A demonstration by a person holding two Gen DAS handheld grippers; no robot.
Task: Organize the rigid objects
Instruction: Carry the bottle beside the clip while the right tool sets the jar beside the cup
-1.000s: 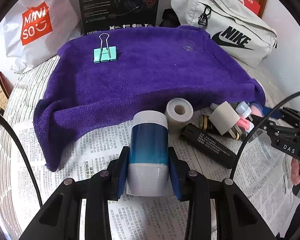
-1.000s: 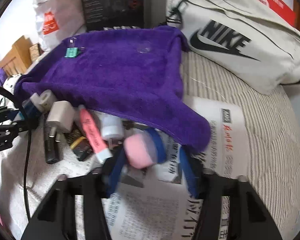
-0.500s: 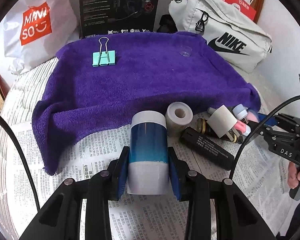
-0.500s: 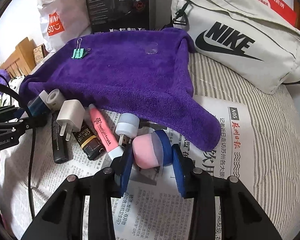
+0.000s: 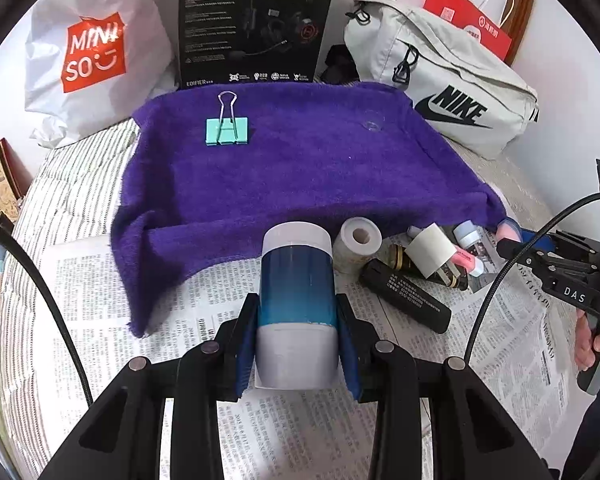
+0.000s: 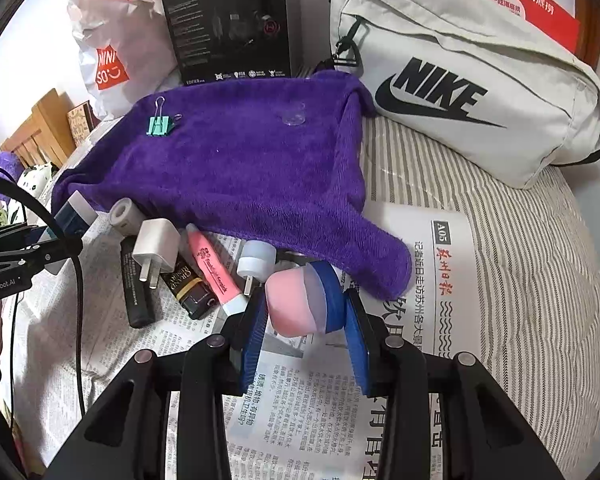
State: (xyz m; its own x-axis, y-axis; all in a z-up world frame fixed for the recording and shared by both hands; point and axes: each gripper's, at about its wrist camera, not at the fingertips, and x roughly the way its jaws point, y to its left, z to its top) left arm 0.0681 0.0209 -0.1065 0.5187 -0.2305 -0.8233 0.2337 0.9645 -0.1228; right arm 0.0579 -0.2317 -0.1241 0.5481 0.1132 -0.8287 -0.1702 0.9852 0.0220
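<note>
Carrying step, I judge: the left gripper [image 5: 298, 340] clamps the blue bottle [image 5: 296, 304], the right gripper [image 6: 306, 330] grips the pink jar [image 6: 300, 304]. Both hang over newspaper [image 6: 300, 420]; next they need bare spots on the towel [image 5: 300, 168] at twelve o'clock.

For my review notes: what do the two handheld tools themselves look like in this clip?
Both match: black angular linkage frames with round silver pivot pins and flat blue pads on the fingers. The left tool trails a black cable and reads "GenRobot.AI" on its side, seen from the right wrist view. The right tool also has a black cable and white "DAS" lettering, seen from the left wrist view.
</note>
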